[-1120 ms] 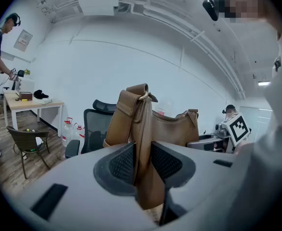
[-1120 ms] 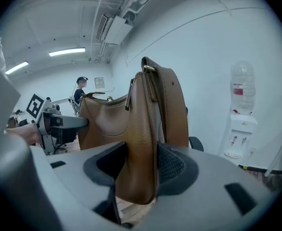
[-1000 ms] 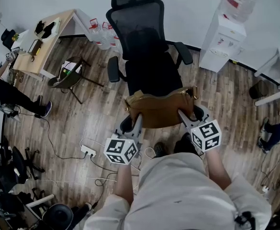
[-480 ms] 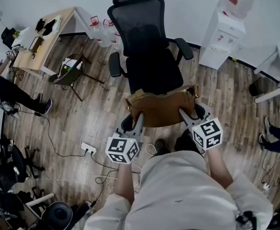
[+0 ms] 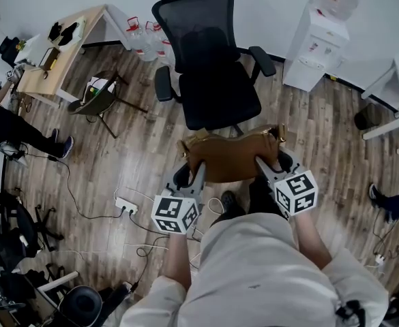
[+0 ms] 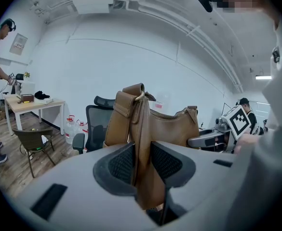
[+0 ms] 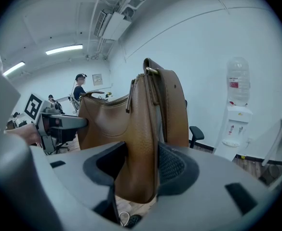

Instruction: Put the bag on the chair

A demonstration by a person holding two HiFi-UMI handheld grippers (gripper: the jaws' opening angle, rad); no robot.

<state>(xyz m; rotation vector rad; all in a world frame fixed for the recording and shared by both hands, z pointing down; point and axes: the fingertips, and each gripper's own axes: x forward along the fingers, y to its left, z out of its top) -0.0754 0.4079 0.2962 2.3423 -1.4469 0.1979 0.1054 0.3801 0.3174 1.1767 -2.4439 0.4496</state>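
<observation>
step: carrying bag toward chair | bag [image 5: 232, 157]: mid-frame, aloft just below chair [image 5: 216, 94] seat, not on it | left gripper [image 5: 191, 174], right gripper [image 5: 264, 163]: jaws clamped on bag's ends | next, likely: advance over seat, lower, release

We see a white water dispenser [image 5: 317, 43] at 2 o'clock, a wooden desk [image 5: 63, 53] at 10 o'clock, a small brown seat [image 5: 97, 99] near it, and a power strip [image 5: 125, 206] at 8 o'clock.
</observation>
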